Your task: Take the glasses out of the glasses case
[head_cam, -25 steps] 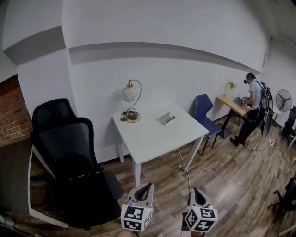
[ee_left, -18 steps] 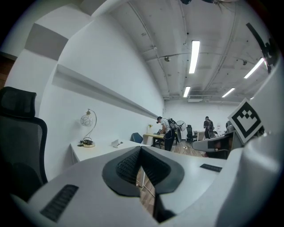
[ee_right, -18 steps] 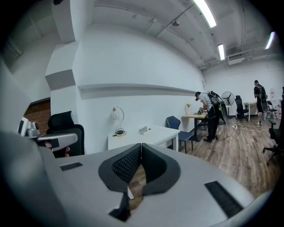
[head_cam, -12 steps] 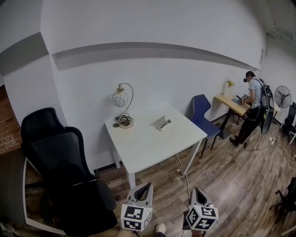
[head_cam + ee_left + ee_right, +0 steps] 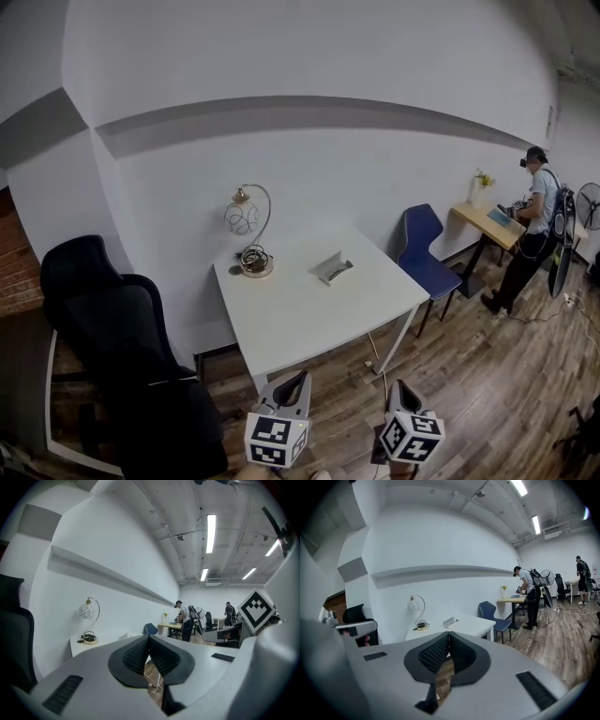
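You're in a room with a wooden floor [image 5: 487, 375] and a white wall [image 5: 328, 178]. The view has swung a touch since a second ago. Less of the brick strip [image 5: 17, 272] shows at the left edge, and the table sits lower and closer in your head view.

Nearest you, both tools hang at the bottom of the frame, just where they were. Your left gripper [image 5: 300, 378] has its jaws pressed together with nothing between them. Its own view shows the black pads [image 5: 136, 654] meeting along one line. Your right gripper [image 5: 397, 386] is the same, jaws closed tight on nothing, with its marker cube [image 5: 412, 439] facing up at you. Both are well short of the table, over bare floor.

Next out, the white table [image 5: 309, 319] stands against the wall. The glasses case [image 5: 334, 267] lies on its far half, right of centre, with its lid raised, well apart from both grippers. What's inside is too small to tell. Left of it, near the back-left corner, stands the lamp [image 5: 246, 230] with its curved arm and round shade.

The black office chair [image 5: 112, 337] is to the table's left, and the blue chair [image 5: 424, 248] is off its right corner. Farthest off, a person [image 5: 536, 220] stands at a wooden desk [image 5: 487, 220] by the wall, now further toward the right edge than before.
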`<state>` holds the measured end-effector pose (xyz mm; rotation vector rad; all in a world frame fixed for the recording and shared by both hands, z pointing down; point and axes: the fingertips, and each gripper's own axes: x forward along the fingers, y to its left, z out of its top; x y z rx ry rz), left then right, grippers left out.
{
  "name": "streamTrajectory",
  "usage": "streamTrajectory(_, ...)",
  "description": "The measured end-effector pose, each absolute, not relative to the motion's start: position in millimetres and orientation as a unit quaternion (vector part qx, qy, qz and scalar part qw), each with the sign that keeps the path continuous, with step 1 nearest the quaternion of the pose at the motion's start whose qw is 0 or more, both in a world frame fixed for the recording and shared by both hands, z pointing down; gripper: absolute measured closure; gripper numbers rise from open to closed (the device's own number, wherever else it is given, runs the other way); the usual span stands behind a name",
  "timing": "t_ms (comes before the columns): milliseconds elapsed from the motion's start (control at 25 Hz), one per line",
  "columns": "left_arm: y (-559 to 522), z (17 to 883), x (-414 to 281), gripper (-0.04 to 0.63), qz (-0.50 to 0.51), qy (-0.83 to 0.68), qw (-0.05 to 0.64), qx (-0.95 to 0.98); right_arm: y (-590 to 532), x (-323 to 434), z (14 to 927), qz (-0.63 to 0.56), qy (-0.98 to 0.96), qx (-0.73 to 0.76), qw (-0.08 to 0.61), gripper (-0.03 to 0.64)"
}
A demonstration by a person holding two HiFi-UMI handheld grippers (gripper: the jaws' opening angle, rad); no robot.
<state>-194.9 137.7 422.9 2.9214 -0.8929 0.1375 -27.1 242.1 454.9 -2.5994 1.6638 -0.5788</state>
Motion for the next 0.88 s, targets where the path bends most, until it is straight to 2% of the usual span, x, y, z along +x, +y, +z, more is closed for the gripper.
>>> streamTrajectory(880, 83.8, 443.2, -109.9, 0.578, 0.067, -0.332, 0.040, 0.940, 186.7, 56.3, 471.4, -0.195, 0.567, -0.800, -0.012, 0.584)
